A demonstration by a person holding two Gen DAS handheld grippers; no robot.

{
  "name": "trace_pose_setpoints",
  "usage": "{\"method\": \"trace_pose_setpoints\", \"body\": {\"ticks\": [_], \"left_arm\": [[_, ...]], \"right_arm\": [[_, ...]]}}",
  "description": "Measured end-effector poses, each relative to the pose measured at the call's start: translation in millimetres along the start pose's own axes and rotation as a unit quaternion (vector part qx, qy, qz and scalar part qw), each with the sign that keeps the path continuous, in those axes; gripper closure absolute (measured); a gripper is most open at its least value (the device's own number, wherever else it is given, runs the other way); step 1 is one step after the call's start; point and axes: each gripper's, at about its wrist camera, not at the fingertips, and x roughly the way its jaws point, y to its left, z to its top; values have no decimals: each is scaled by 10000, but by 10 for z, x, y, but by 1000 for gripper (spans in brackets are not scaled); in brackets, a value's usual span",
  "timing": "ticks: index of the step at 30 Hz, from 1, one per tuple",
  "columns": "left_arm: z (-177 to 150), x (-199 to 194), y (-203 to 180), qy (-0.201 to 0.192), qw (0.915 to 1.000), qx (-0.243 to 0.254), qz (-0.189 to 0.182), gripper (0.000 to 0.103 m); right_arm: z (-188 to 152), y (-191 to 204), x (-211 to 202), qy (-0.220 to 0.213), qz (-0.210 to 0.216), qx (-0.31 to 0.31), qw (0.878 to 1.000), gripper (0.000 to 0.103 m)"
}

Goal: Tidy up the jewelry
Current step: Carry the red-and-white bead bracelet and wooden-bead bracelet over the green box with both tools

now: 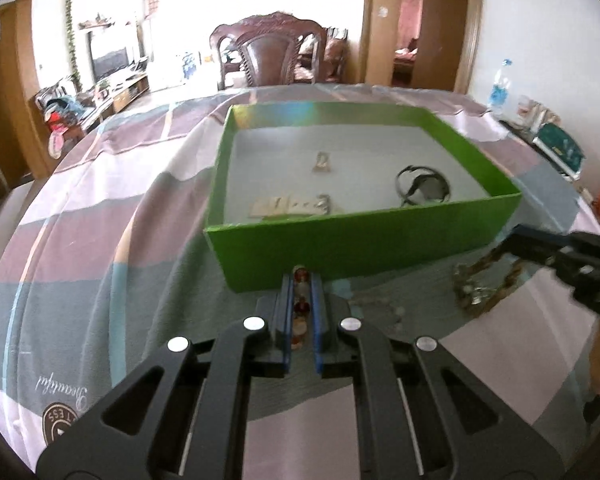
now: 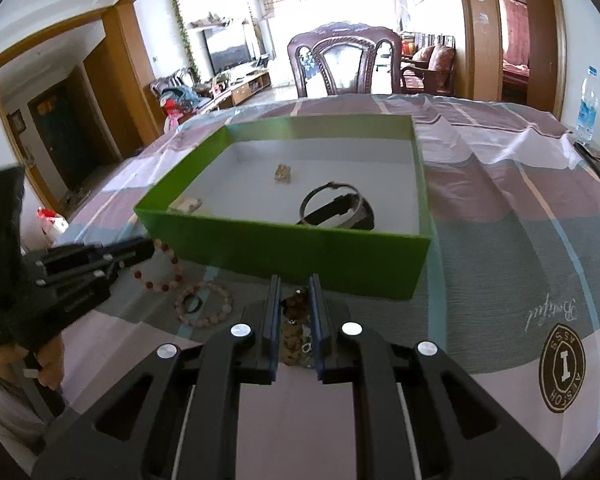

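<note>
Striped cloth lettered "Beautiful", left tool pinching red-bead bracelet, right tool pinching brown beads

Green box open w/ black watch inside; red-white bead bracelet & pink one lie just in front.

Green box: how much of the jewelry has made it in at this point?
Done: the green box already holds a black bangle and small gold pieces. In hand: left gripper pinches a red-and-white bead bracelet; right gripper grips a brown bead strand. Left: a pink bead bracelet on the cloth.
</note>
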Motion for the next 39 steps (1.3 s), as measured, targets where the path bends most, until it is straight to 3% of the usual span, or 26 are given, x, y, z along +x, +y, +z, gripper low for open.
{"method": "trace_pose_setpoints", "body": {"ticks": [8,24,39], "left_arm": [[-1,66,86,122,9994,-139,297,95],[-1,10,88,15,9993,-124,339,95],[22,-86,63,-134,9992,-129,348,95]], "right_arm": [[75,-98,-163,-390,-45,216,9990,89],[63,-63,-68,-233,-56,169,9996,89],[65,-50,-97,-356,-73,148,9992,89]]}}
